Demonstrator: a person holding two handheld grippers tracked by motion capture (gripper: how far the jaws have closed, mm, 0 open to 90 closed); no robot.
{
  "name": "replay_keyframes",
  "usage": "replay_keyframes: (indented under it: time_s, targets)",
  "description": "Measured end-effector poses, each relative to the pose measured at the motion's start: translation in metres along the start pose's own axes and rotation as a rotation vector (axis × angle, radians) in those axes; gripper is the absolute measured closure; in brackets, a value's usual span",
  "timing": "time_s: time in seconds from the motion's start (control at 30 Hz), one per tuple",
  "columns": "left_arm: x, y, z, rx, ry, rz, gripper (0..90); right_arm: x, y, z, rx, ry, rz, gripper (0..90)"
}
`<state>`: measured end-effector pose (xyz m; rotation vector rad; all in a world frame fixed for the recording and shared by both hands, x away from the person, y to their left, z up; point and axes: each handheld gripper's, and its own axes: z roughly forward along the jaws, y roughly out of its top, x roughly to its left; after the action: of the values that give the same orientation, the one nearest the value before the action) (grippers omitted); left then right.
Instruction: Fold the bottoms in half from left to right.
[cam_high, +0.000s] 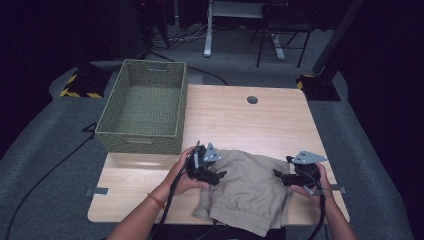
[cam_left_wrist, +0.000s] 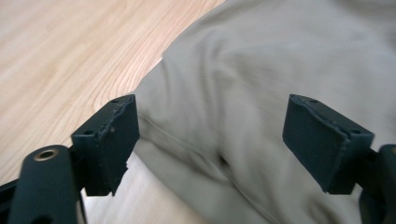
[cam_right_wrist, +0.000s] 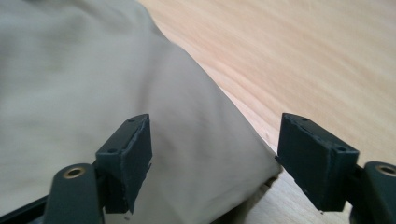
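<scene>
Right at the near edge of the table (cam_high: 240, 115) a pair of khaki trousers (cam_high: 247, 187) lies bunched up, the elastic waistband hanging a little over the edge towards the person; the forearms come in from below, one on each side of the cloth; the left gripper (cam_high: 216, 176) sits at the trousers' left flank, jaws pointing inward across the fabric, and in the left gripper view (cam_left_wrist: 210, 140) those jaws stand wide apart, the pads clear of the cloth, which lies between and under them with a soft fold running across; the right gripper (cam_high: 280, 176) faces it from the other flank, and in the right gripper view (cam_right_wrist: 215, 154) it too is spread wide, one jaw over the fabric and the other over bare wood, the trousers' edge passing between them with nothing pinched; beyond the trousers, pale wood, then a round cable hole (cam_high: 252, 99) near the far edge; at the far left corner sits a woven green basket (cam_high: 145, 107), partly overhanging the tabletop.
</scene>
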<state>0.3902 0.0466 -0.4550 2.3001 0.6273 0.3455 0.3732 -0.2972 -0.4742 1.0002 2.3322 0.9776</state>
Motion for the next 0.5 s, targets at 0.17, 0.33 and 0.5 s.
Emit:
replay_keyframes:
  time_s: [0.17,0.33,0.5]
  targets:
    - [0.025,0.002,0.037,0.058,0.048,-0.01,15.0,-0.012,-0.007,0.018,0.062,0.058,0.056,18.3]
    - [0.042,0.003,0.057,0.101,0.02,-0.087,1.3,-0.016,-0.006,0.026,0.087,0.13,0.046,26.8]
    - [0.051,-0.004,0.065,0.089,-0.028,-0.159,0.0,-0.017,-0.003,0.027,0.087,0.169,0.025,36.8]
